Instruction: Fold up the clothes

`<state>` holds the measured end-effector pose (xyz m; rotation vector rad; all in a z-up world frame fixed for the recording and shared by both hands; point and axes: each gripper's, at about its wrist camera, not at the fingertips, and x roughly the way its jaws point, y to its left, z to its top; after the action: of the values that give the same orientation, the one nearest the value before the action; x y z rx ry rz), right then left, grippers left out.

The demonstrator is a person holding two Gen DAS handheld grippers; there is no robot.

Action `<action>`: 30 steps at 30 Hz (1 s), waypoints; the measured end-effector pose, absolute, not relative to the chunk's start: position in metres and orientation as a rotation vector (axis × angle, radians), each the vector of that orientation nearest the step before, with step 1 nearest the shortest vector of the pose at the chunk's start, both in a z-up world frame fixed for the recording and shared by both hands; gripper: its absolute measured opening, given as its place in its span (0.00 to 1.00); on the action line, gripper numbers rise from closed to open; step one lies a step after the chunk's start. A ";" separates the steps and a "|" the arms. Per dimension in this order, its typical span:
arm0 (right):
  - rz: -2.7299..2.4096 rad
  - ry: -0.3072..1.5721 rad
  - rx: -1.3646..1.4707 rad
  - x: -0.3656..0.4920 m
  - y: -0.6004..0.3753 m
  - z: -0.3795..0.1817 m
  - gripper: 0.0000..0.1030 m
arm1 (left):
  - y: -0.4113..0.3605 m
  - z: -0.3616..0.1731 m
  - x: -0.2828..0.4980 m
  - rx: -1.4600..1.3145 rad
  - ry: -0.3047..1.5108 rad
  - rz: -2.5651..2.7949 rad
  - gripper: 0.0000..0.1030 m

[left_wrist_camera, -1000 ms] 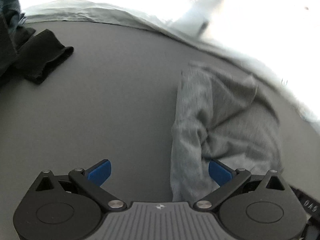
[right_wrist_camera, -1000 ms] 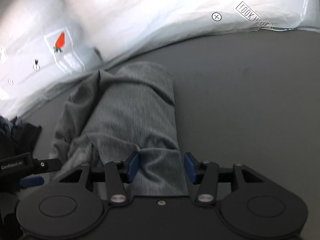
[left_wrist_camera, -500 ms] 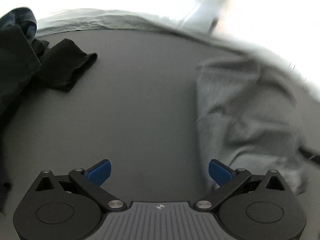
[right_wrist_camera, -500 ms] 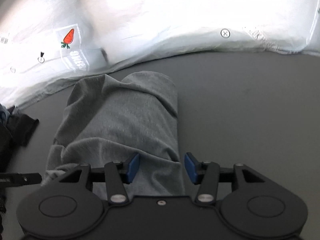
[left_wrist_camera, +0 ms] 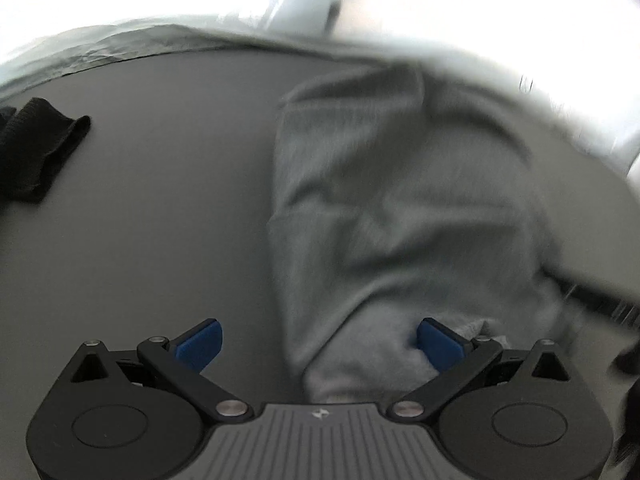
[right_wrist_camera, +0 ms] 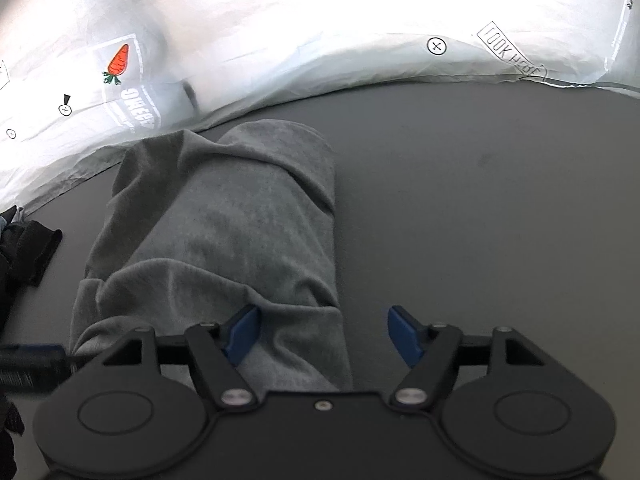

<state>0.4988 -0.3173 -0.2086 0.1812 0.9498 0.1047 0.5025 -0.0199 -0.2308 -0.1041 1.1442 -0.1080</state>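
A grey garment (right_wrist_camera: 248, 240) lies loosely folded in a long strip on the dark grey table (right_wrist_camera: 460, 220). My right gripper (right_wrist_camera: 324, 334) stands open over its near end, the cloth's right edge lying between the blue pads. In the left wrist view the same grey garment (left_wrist_camera: 392, 216) is blurred; my left gripper (left_wrist_camera: 318, 342) is open, its right pad (left_wrist_camera: 438, 346) against the cloth's near corner and its left pad over bare table.
Dark clothes (left_wrist_camera: 36, 152) lie piled at the table's left, also seen as dark clothes (right_wrist_camera: 28, 252) in the right wrist view. A white printed sheet (right_wrist_camera: 280, 40) with a carrot picture runs along the far edge. Bare table (right_wrist_camera: 500, 200) lies right of the garment.
My right gripper has opened and let go of the grey garment's near end. My left gripper has swung right, back over the garment's near corner.
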 end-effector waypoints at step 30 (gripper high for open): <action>0.355 1.024 0.680 0.592 -0.340 -0.247 0.66 | 0.000 -0.253 0.591 -0.503 1.008 -0.299 0.83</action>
<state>0.5918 -0.3398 -0.2468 0.6802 1.0236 0.3552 0.5909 0.0003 -0.2528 -0.5027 1.0079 -0.2992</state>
